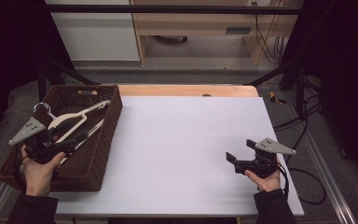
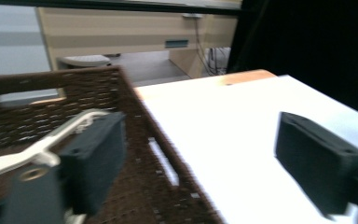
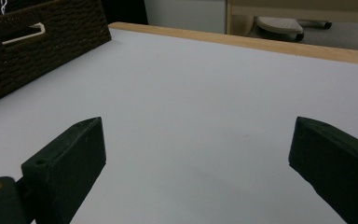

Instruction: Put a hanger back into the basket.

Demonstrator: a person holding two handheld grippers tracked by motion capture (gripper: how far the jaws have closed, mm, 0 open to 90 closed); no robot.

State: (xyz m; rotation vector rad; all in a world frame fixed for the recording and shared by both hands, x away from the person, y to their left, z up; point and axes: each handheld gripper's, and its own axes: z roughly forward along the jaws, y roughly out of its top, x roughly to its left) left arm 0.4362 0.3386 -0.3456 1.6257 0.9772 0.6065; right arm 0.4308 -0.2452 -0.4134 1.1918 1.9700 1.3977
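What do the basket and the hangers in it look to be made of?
Basket: dark brown woven wicker or rattan-like strands, matte; the weave texture and a cut-out handle show in its walls. It could be synthetic. Hangers: pale cream bodies with a smooth, faintly glossy surface, probably plastic or painted wood; one has a thin silvery hook that looks like metal wire.

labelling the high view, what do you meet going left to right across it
left gripper → white hanger in the wicker basket → bare white table top → right gripper, jaws open over the table
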